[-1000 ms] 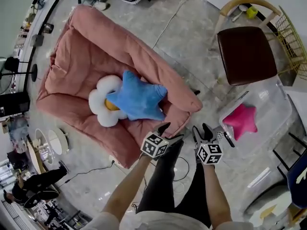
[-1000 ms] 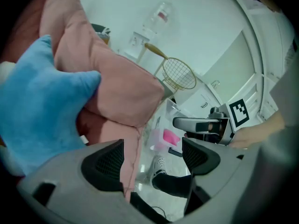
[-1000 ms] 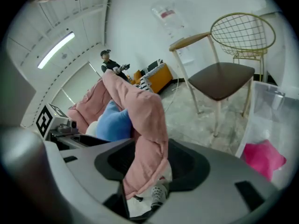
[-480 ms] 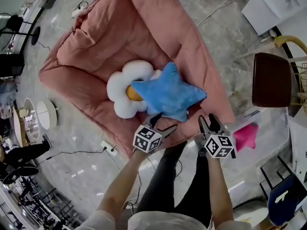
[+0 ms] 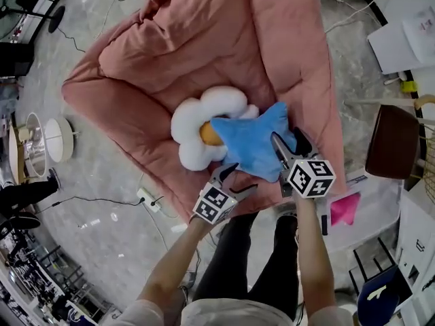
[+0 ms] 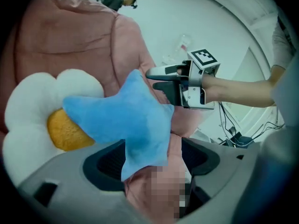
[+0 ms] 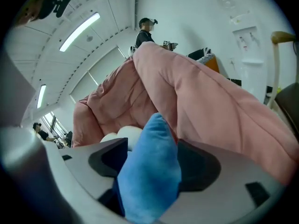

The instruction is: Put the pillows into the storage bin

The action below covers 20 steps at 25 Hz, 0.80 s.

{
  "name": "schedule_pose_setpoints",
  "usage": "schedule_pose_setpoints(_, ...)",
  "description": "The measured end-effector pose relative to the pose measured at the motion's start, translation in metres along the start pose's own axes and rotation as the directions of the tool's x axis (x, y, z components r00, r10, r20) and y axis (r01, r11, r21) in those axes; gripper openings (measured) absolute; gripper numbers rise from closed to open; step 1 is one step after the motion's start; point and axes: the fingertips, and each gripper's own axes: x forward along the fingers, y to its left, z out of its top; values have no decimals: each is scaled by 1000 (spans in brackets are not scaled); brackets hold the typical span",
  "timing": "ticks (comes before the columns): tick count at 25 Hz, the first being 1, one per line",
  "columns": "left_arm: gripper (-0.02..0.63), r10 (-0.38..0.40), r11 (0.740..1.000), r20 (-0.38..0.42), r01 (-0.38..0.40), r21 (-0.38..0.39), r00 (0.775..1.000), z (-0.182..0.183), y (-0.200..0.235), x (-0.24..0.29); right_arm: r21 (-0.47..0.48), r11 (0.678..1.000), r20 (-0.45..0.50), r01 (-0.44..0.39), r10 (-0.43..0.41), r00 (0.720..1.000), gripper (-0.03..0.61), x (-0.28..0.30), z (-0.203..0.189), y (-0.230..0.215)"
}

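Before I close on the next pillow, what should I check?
1. Blue star pillow between the right gripper's jaws: ok, one point sits there while the jaws are opening.
2. Right gripper clamped: not ok, not pressing yet.
3. Left gripper free: ok, open, nothing pinched.
4. Star clear of the flower pillow: not ok, it overlaps it.
5. Room in the storage bin: cannot tell, a pink star pillow lies inside.

Head view looks steeply down from overhead. Both gripper views face along their jaws, close against the shared blue star pillow (image 5: 248, 148).
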Motion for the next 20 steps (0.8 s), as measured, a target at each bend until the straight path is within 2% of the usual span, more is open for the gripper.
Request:
schedule_pose_setpoints(3,382,120,991,47,-116,-66,992,0,42,-9,-19,1000,-38,3,-4,999,319,21,10,1)
schedule_pose_setpoints(5,382,155,983,42,-150,-105,987,-1,62,-11,-23,1000,-73,-2,1,997,336,34,11,4)
schedule_pose_setpoints(7,382,128,983,45,-121,-135,991,3,68,-6,-38,999,-105,4,-8,994,367,46,10,6)
schedule_pose_setpoints(11,382,42,989,107,-26,-147,993,19,59,5,-43,998,-142,47,-53,988,403,63,7,0)
schedule_pose_setpoints(15,382,72,990,102,-59,-125,992,15,63,8,-46,995,-211,85,-93,973,419,81,-7,-2)
schedule_pose_setpoints(18,383,90,992,99,-80,-98,991,12,68,10,-78,991,-227,109,-124,966,417,85,-10,0)
schedule_pose_setpoints(20,382,92,992,97,-83,-94,991,13,70,13,-108,988,-210,114,-135,968,385,83,-11,1)
